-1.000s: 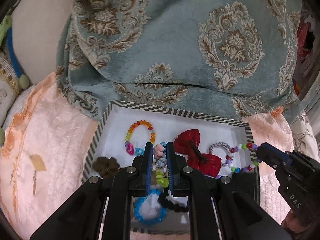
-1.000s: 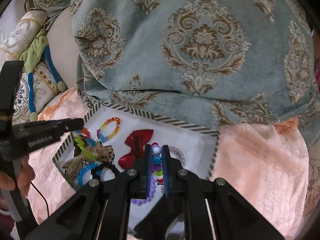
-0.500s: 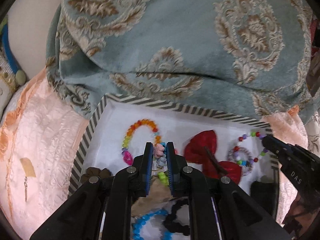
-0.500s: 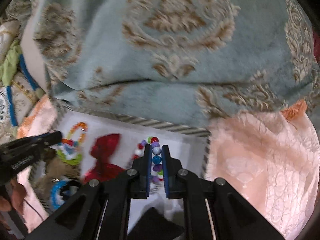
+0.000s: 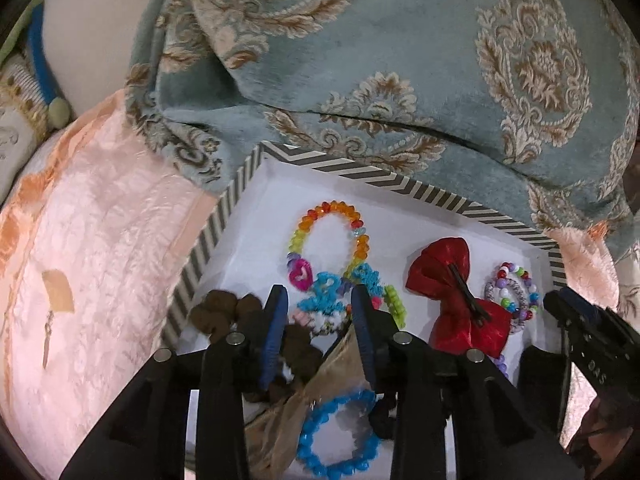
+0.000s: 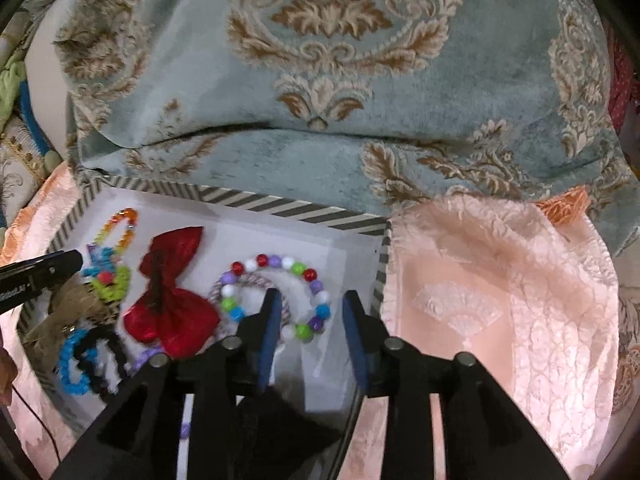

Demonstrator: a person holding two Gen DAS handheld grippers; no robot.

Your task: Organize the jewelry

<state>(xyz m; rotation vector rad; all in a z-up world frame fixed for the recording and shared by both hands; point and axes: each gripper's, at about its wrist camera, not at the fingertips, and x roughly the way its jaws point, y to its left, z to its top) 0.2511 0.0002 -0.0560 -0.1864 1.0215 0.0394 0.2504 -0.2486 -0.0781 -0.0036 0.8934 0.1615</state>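
A white tray with a striped rim (image 5: 400, 185) (image 6: 288, 204) holds the jewelry. My left gripper (image 5: 320, 300) is open over a blue-and-pink knitted band (image 5: 332, 300), which lies in the tray below a rainbow bead bracelet (image 5: 328, 216). My right gripper (image 6: 309, 300) is open over the tray's right end, just beside a multicoloured bead bracelet (image 6: 308, 276) that lies on a twisted rope ring (image 6: 256, 280). A red bow clip (image 5: 452, 280) (image 6: 168, 280) lies in the middle. A blue bead bracelet (image 5: 340, 440) lies at the near end.
The tray rests on a peach satin cover (image 6: 500, 300). A teal patterned blanket (image 5: 400, 60) rises behind it. Brown scrunchies (image 5: 224, 312), a black band (image 6: 100, 352) and a tan cloth (image 5: 288, 412) also lie in the tray. Pillows are at far left.
Both grippers have opened. The left let the knitted band down into the tray; the right let the multicoloured bead bracelet down onto the rope ring.
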